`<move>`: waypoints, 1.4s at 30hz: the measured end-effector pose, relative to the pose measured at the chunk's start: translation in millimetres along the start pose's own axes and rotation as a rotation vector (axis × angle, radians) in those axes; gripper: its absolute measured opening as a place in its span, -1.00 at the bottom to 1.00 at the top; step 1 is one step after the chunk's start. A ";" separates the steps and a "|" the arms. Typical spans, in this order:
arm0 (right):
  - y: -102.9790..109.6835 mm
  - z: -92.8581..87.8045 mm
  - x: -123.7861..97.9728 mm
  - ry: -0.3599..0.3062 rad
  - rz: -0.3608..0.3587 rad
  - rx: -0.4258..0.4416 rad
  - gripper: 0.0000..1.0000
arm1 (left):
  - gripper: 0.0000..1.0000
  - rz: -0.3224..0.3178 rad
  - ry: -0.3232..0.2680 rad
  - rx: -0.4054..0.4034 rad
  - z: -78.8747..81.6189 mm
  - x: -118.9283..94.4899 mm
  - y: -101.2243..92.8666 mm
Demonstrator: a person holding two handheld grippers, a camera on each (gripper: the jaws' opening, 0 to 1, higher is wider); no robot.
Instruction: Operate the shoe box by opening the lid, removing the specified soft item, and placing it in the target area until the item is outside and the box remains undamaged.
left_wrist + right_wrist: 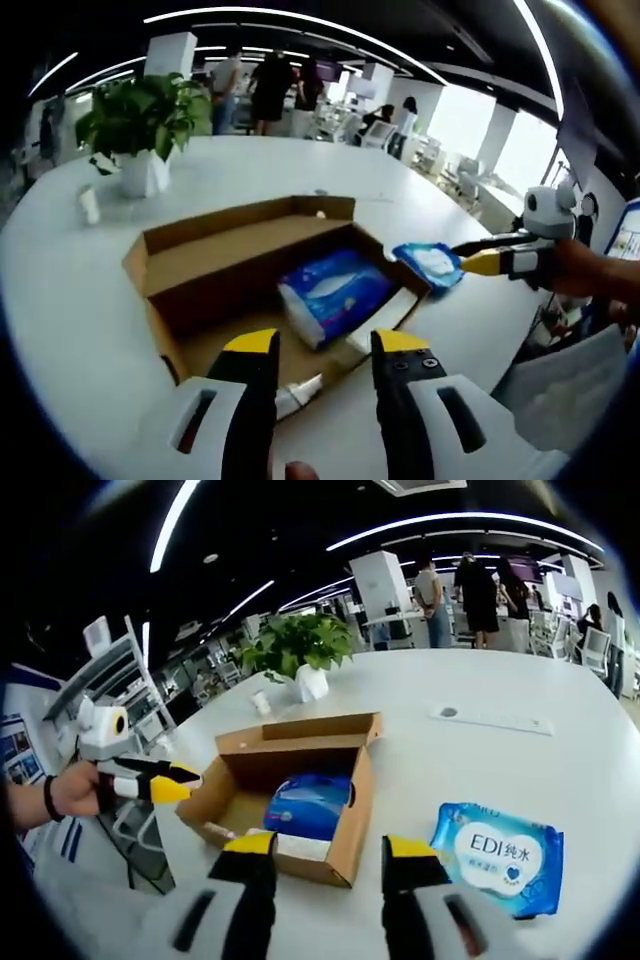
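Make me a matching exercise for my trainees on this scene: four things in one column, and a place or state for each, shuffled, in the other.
1. shoe box
2. blue soft pack
3. wet-wipes pack
4. potted plant

a. on the table beside the box
b. lid open
c. standing beyond the box
d. lying inside the box

Pairs: 1-b, 2-d, 3-a, 4-c.

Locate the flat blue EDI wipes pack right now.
The flat blue EDI wipes pack lies on the white round table, outside the open brown cardboard shoe box and just beside its side wall in the right gripper view.
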State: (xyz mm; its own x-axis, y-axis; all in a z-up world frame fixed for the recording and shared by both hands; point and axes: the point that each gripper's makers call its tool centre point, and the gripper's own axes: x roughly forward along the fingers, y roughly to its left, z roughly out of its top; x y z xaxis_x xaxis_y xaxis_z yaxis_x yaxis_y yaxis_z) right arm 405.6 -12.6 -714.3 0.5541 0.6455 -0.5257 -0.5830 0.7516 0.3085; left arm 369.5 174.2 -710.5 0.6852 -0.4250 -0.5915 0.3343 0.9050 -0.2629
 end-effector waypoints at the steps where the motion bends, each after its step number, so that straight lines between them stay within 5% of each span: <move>1: 2.1 0.8 2.0 0.002 0.004 -0.004 -0.22 | -0.27 0.002 0.000 -0.004 -1.3 -1.3 1.4; 25: 31.8 9.0 61.1 0.131 0.127 -0.123 0.03 | -0.16 0.007 -0.001 -0.042 -9.7 -7.5 17.9; 42: 42.4 15.3 96.4 0.250 0.180 -0.356 0.07 | -0.09 -0.018 -0.005 -0.064 -14.0 -1.7 6.2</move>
State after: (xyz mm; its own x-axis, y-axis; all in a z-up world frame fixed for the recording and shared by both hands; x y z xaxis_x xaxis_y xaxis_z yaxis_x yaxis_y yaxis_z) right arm 443.4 83.6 -739.7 0.2913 0.6760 -0.6769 -0.8486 0.5093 0.1435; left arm 361.4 180.8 -721.8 0.6831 -0.4408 -0.5823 0.3042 0.8966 -0.3219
